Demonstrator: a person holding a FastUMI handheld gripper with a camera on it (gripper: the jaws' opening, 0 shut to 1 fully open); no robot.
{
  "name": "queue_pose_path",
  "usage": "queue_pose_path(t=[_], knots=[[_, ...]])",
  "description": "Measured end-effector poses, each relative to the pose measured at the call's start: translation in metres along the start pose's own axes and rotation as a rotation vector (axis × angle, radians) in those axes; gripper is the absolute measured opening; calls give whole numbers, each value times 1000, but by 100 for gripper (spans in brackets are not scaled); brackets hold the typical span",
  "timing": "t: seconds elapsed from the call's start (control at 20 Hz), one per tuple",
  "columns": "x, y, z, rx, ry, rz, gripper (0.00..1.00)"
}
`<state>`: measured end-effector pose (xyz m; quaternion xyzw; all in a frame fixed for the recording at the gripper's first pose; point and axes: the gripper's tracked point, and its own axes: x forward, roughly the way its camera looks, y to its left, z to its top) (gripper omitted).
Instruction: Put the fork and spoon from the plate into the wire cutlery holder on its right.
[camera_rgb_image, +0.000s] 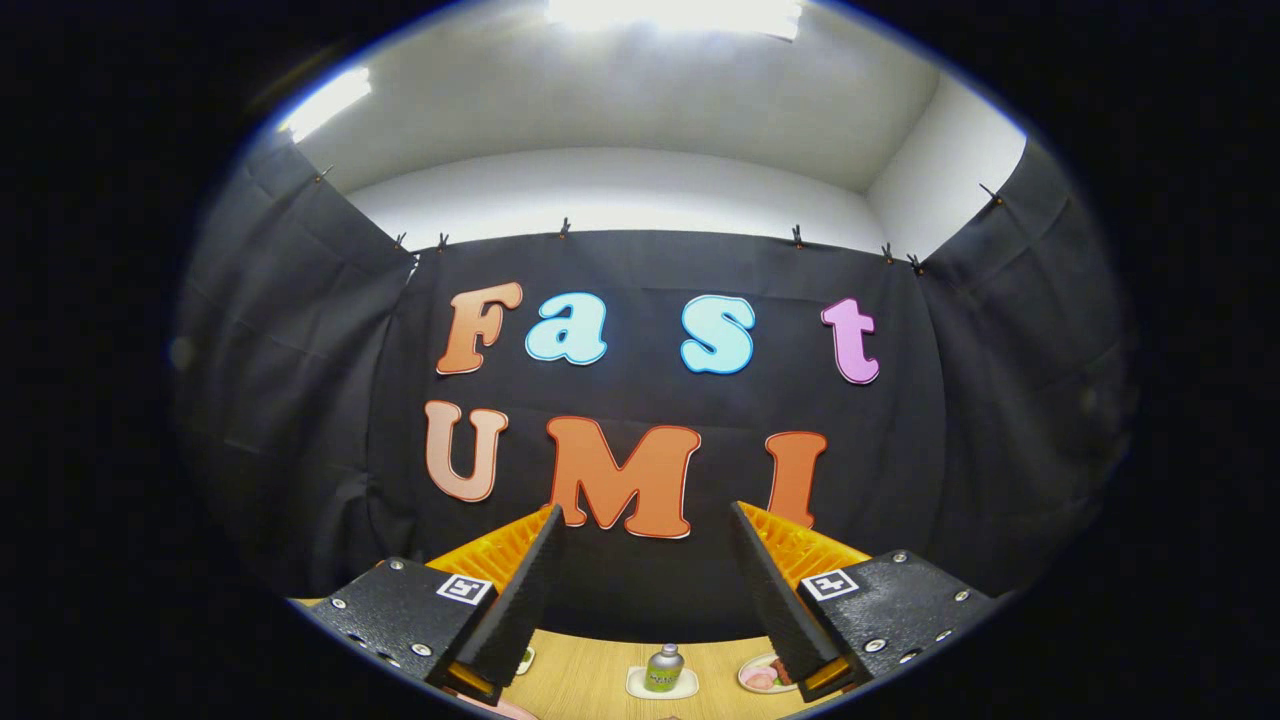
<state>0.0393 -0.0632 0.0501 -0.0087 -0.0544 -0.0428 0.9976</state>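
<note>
Wooden table (600, 680), small bottle (664, 668) perhaps on a coaster, gripper (645, 520) jaws apart

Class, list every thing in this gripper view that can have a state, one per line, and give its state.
Gripper: jaws open wide, holding nothing, raised above the table and facing the booth wall.
Small bottle: upright on a pale coaster, cap on, beyond the jaws.
Small plate: flat on the wooden table, holding pink food, partly hidden by one finger.
</note>
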Motion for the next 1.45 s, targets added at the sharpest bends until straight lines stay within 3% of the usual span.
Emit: queue_pose_path(t=[0.7, 1.45], knots=[[-7, 12, -16, -8, 46, 12, 98], [-8, 5, -22, -44, 54, -30, 98]])
